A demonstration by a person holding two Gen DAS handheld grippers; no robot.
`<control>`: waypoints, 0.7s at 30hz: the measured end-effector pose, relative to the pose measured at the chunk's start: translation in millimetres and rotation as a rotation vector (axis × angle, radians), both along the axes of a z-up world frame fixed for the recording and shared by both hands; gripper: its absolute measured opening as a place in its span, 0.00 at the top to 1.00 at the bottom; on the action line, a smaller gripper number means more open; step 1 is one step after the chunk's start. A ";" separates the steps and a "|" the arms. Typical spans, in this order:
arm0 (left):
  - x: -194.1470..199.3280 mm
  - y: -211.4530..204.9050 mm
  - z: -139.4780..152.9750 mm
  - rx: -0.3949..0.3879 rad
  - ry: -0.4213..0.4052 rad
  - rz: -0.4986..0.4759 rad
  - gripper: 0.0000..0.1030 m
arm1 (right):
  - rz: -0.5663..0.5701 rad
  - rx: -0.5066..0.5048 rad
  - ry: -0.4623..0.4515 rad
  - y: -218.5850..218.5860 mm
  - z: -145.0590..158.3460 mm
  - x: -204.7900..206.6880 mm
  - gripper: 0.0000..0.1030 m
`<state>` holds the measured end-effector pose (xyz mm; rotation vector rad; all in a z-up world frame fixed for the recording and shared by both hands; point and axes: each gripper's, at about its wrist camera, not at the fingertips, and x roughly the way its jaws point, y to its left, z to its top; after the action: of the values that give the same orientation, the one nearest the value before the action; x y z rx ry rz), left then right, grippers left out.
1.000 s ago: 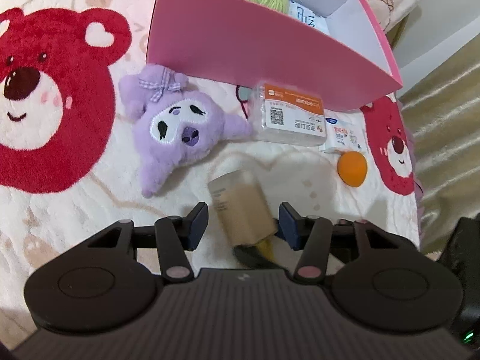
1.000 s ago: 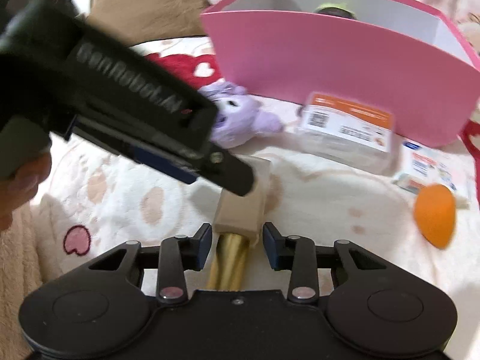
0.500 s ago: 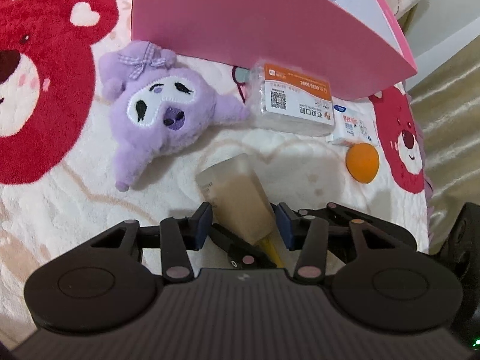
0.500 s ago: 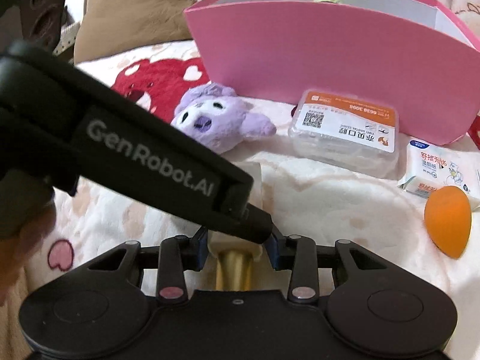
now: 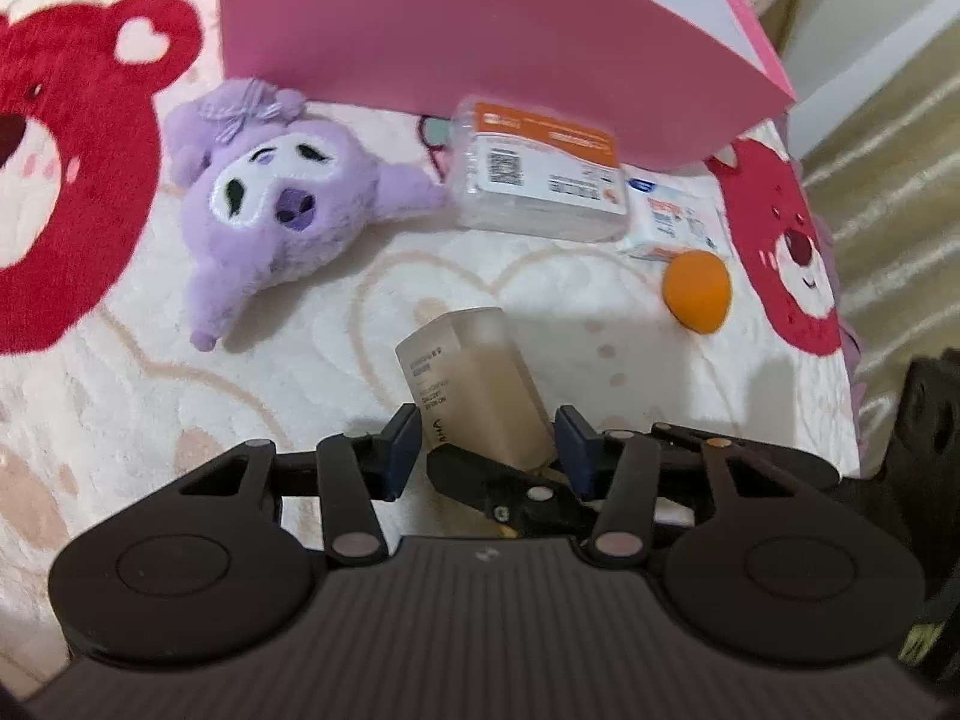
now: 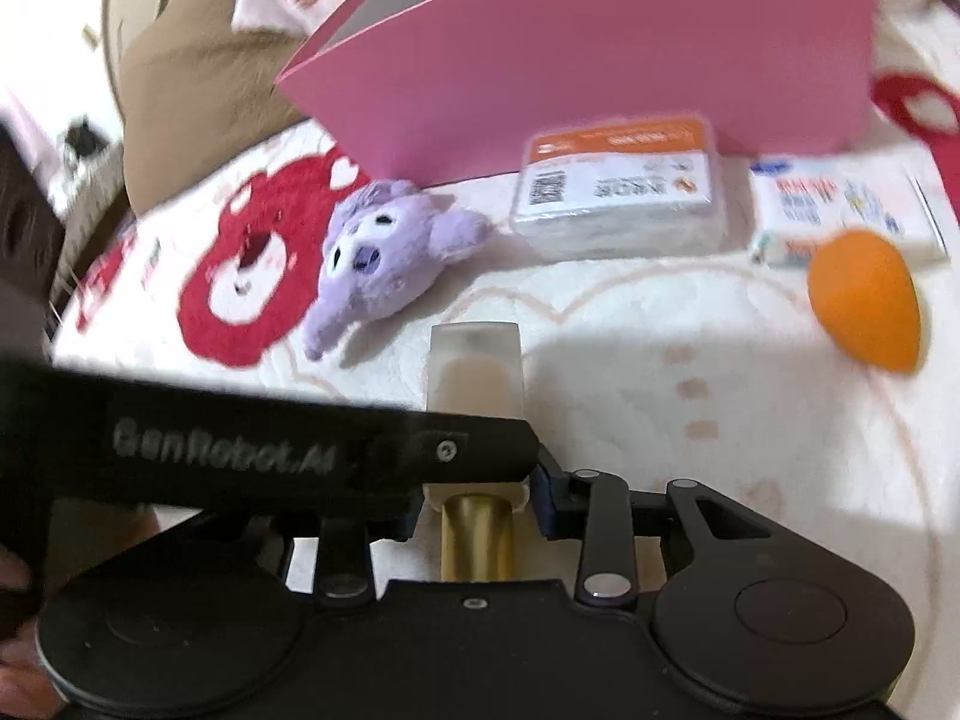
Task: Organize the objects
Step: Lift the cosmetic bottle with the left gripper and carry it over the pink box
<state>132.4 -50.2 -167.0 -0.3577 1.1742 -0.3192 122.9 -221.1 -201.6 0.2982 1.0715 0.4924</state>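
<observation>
right hand-held gripper (image 6: 477, 495) clamped on the gold cap end of the beige bottle (image 6: 477, 369) | left hand-held gripper (image 5: 487, 444) jaws flank the bottle body, contact unclear | bottle mid-blanket (image 5: 150, 420), short of pink box (image 5: 480, 42)

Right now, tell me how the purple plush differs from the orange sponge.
The purple plush is much larger than the orange sponge. The plush has an embroidered face, bow and limbs; the sponge is a plain smooth egg shape. The plush lies left of the tissue pack, the sponge right of it. Both lie loose on the blanket, outside the pink box.
</observation>
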 end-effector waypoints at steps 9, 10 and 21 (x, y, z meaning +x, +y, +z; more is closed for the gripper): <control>-17.4 -6.1 29.3 0.008 -0.095 -0.048 0.59 | 0.005 -0.011 -0.081 -7.6 28.8 -21.1 0.61; -19.0 -6.0 33.5 0.004 -0.107 -0.050 0.59 | 0.006 -0.014 -0.094 -7.7 33.3 -23.0 0.61; -10.9 -5.7 105.9 -0.012 -0.208 -0.073 0.59 | 0.031 -0.044 -0.229 -11.7 105.1 -13.7 0.61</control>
<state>121.5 -55.9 -61.1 -0.2852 0.9827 -0.4178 109.2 -232.8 -96.6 0.1818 0.8635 0.5174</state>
